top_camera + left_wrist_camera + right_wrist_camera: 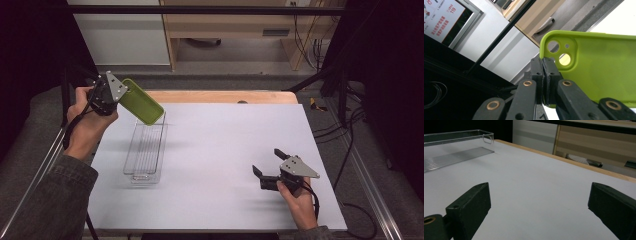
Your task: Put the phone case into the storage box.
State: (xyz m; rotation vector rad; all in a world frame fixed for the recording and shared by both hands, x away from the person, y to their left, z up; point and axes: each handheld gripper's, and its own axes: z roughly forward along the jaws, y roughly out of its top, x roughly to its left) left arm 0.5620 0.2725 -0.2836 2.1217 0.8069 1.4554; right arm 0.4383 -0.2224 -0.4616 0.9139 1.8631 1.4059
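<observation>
The left gripper (117,94) is clamped on the rim of a lime-green silicone phone case (142,101), held tilted above the far end of the clear ribbed plastic tray (145,150) — lifted, not yet set inside. The right gripper (269,163) rests spread wide, holding nothing, on the white table (225,150) — well apart.

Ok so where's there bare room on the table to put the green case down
Widest free patch: the mat between the clear tray and the right gripper, back to the wooden edge. Crowded at far left, where the left gripper holds the case over the tray.
</observation>
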